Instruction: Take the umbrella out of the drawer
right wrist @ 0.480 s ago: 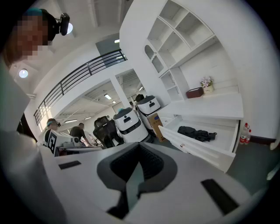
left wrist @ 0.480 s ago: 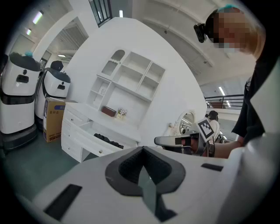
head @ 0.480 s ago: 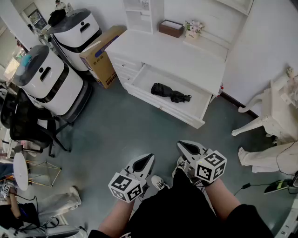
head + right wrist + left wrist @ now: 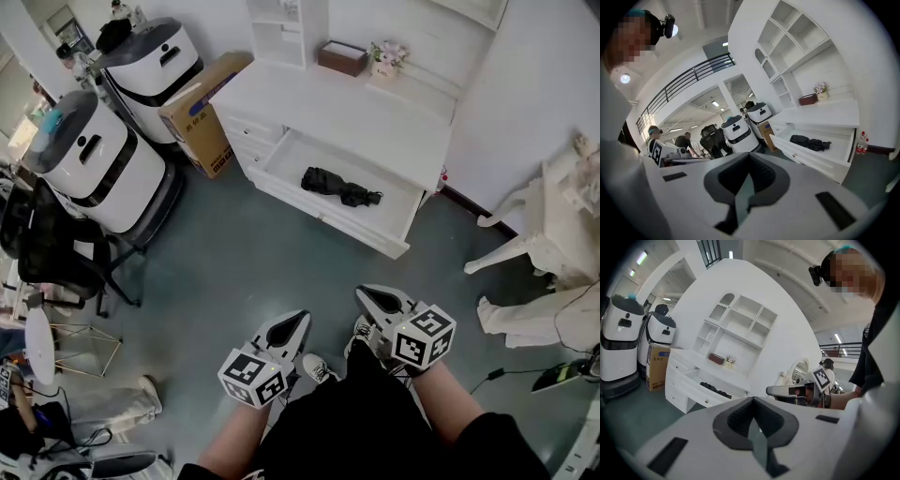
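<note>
1. Black folded umbrella (image 4: pixel 342 187): it lies inside the open drawer (image 4: pixel 323 217) of the white desk (image 4: pixel 347 112), untouched and well apart from both grippers.
2. Left gripper (image 4: pixel 298 321) and right gripper (image 4: pixel 367 294): each is clenched on nothing, jaws pressed together. Both are held low in front of the person and aimed towards the desk.
3. Step in hand, as judged: the approach. The drawer already stands open and no grasp has begun.
4. Next move, as judged: close the gap to the desk, part one gripper's jaws, set them across the umbrella's body, clamp, and lift it clear of the drawer's front wall.
5. Surroundings: grey-green floor (image 4: pixel 244 272); a cardboard box (image 4: pixel 206 112) beside the desk; two white machines (image 4: pixel 89 159); a black chair (image 4: pixel 56 253); a brown box (image 4: pixel 342 58) and flowers (image 4: pixel 386 58) on the desk top.
</note>
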`<act>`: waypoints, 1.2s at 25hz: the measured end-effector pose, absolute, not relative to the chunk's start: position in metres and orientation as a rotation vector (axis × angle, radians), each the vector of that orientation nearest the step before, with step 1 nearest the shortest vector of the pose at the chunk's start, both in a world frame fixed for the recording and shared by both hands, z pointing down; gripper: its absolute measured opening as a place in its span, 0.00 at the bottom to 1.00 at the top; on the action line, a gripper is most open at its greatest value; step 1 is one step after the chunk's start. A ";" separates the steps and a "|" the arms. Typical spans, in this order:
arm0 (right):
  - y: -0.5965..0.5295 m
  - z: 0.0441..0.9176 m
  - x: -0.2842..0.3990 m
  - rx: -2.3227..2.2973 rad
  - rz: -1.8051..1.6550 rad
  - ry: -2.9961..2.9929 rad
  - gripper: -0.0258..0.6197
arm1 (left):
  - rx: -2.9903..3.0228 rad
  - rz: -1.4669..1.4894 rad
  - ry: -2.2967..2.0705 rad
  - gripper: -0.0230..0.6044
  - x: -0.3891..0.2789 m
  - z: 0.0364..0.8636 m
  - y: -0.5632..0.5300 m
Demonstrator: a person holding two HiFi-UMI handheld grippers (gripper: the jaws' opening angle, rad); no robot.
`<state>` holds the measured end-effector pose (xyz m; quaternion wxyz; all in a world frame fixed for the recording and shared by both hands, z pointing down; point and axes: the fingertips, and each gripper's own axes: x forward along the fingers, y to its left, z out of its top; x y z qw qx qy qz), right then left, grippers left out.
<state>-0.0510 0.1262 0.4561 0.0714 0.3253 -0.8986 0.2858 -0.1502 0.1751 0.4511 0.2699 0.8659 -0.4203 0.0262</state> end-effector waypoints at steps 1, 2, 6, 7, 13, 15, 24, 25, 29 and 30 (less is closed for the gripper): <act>0.127 0.455 -0.050 0.979 0.864 -2.707 0.04 | 2.334 0.071 -1.133 0.04 -0.150 0.451 0.175; 0.127 0.454 -0.049 0.981 0.869 -2.712 0.04 | 2.335 0.071 -1.132 0.04 -0.149 0.451 0.175; 0.126 0.452 -0.044 0.998 0.879 -2.716 0.04 | 2.339 0.072 -1.124 0.04 -0.145 0.451 0.175; 0.125 0.453 -0.042 1.003 0.880 -2.716 0.04 | 2.339 0.072 -1.121 0.04 -0.143 0.452 0.174; 0.121 0.452 -0.033 1.024 0.889 -2.713 0.04 | 2.342 0.081 -1.105 0.04 -0.137 0.453 0.169; 0.118 0.452 -0.031 1.030 0.895 -2.712 0.04 | 2.344 0.087 -1.101 0.04 -0.135 0.453 0.165; 0.101 0.449 -0.016 1.049 0.909 -2.717 0.04 | 2.340 0.114 -1.096 0.04 -0.122 0.454 0.144; 0.098 0.448 -0.013 1.049 0.909 -2.718 0.04 | 2.341 0.113 -1.098 0.04 -0.119 0.453 0.140; 0.083 0.449 0.000 1.051 0.913 -2.720 0.04 | 2.351 0.119 -1.100 0.04 -0.107 0.451 0.124; 0.079 0.450 0.002 1.049 0.915 -2.719 0.04 | 2.351 0.120 -1.102 0.04 -0.105 0.451 0.121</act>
